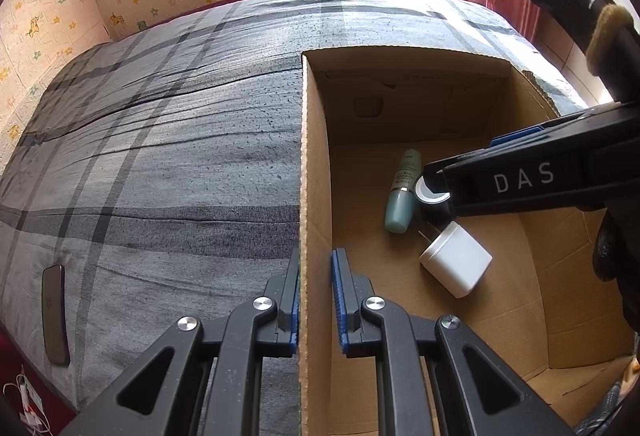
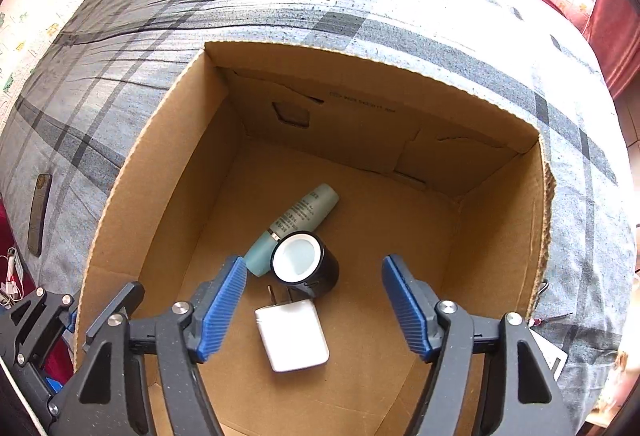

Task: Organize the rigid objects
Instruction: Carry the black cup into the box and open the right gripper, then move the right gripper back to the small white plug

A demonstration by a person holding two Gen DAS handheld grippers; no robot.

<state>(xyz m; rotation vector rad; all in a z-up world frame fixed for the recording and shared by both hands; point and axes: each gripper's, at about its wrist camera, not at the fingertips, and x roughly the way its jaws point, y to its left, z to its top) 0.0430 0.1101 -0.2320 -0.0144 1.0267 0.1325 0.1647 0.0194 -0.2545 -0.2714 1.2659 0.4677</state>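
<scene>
An open cardboard box [image 2: 160,140] stands on the plaid bed. Inside lie a teal bottle [image 2: 304,214], a black jar with a white lid [image 2: 306,264] and a white plug adapter [image 2: 292,338]; they also show in the left wrist view: bottle [image 1: 402,192], jar [image 1: 430,196], adapter [image 1: 456,260]. My left gripper [image 1: 316,300] is shut on the box's left wall [image 1: 314,164]. My right gripper [image 2: 314,306] hangs open and empty over the three objects inside the box; in the left wrist view its finger [image 1: 520,176] hides part of the jar.
A dark phone [image 1: 54,314] lies on the bed's left edge, also in the right wrist view [image 2: 39,214]. White cables and a charger [image 1: 26,400] lie at the lower left. The grey plaid cover [image 1: 160,140] spreads left of and behind the box.
</scene>
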